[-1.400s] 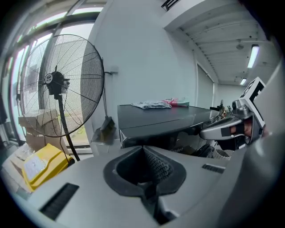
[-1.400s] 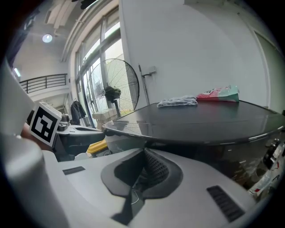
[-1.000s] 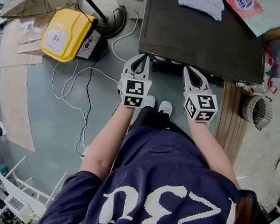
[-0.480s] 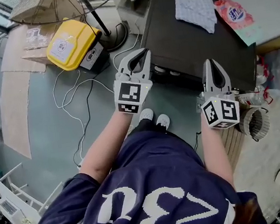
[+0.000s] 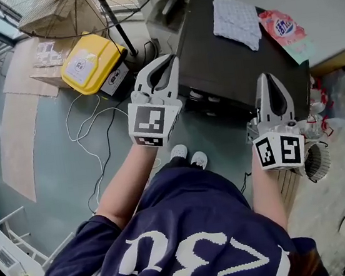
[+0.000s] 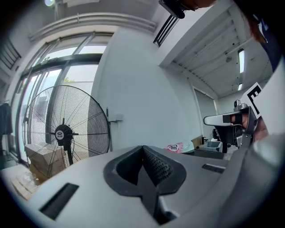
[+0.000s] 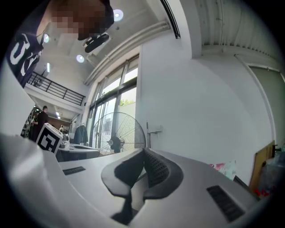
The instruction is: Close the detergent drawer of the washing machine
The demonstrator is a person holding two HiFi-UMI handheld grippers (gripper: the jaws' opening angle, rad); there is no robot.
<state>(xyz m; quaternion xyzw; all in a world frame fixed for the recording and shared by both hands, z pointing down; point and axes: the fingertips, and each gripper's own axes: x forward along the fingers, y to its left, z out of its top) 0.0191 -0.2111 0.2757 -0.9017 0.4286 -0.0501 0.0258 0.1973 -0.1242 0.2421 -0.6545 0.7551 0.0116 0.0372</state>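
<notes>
The washing machine (image 5: 231,57) is seen from above as a dark top, with knobs along its front edge. Its detergent drawer is not visible from here. My left gripper (image 5: 169,62) is held high over the machine's left front corner, shut and empty. My right gripper (image 5: 270,78) hovers over the right front edge, also shut with nothing in it. In the left gripper view the jaws (image 6: 143,149) meet in front of a white wall. The right gripper view shows its jaws (image 7: 143,152) pressed together as well, pointing level at the wall.
A white cloth (image 5: 235,20) and a pink packet (image 5: 282,27) lie on the machine's top. A yellow case (image 5: 89,61), a standing fan (image 6: 63,132) and loose cables (image 5: 96,135) are on the floor to the left. A ribbed hose (image 5: 318,160) lies at the right.
Both grippers have risen from low in front of the machine to above its top edge, staying shut. The right one has also drifted to the right.
</notes>
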